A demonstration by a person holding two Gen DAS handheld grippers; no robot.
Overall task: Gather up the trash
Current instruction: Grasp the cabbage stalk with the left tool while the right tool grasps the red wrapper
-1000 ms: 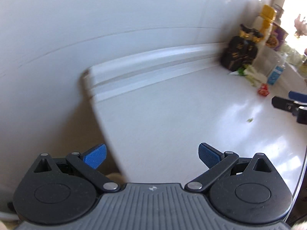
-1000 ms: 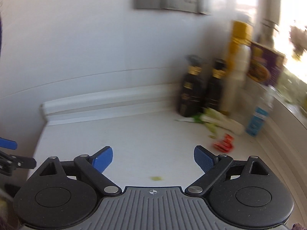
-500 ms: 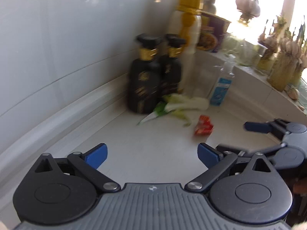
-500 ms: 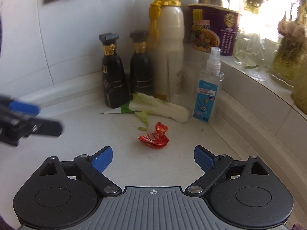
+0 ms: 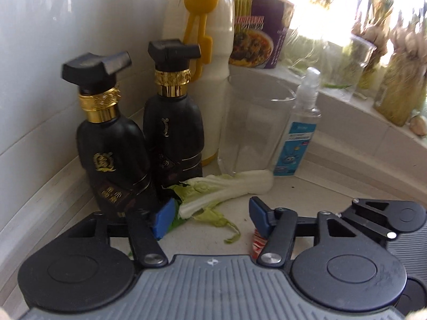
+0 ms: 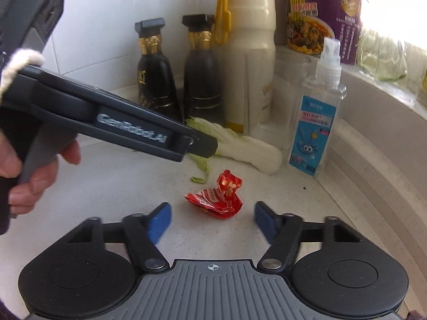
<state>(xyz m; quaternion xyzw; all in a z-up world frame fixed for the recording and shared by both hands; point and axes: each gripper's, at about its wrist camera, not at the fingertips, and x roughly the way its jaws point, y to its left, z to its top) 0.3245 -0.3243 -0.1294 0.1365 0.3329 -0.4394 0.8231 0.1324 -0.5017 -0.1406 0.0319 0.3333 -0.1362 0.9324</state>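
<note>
A pale cabbage leaf (image 5: 229, 186) lies on the white counter (image 5: 307, 194) in front of the bottles. Its green end reaches between the blue pads of my left gripper (image 5: 212, 220), whose jaws are closing; the pads do not press on it. A crumpled red wrapper (image 6: 216, 197) lies just ahead of my right gripper (image 6: 212, 222). Those jaws are closing too, with clear gaps on both sides of the wrapper. In the right wrist view my left gripper (image 6: 202, 144) slants down onto the cabbage leaf (image 6: 245, 146). The red wrapper (image 5: 257, 242) peeks out behind the left gripper's right finger.
Two black bottles (image 5: 114, 144) with gold collars, a white bottle with a yellow cap (image 6: 250, 45), a clear glass (image 5: 253, 128) and a spray bottle (image 6: 317, 117) crowd the corner. A purple noodle cup (image 6: 320, 16) and jars stand on the ledge. A hand (image 6: 26, 176) holds the left gripper.
Both grippers have moved in toward the corner and down to the counter. The left one swung from the bare counter to the cabbage leaf. Both pairs of jaws have narrowed.
</note>
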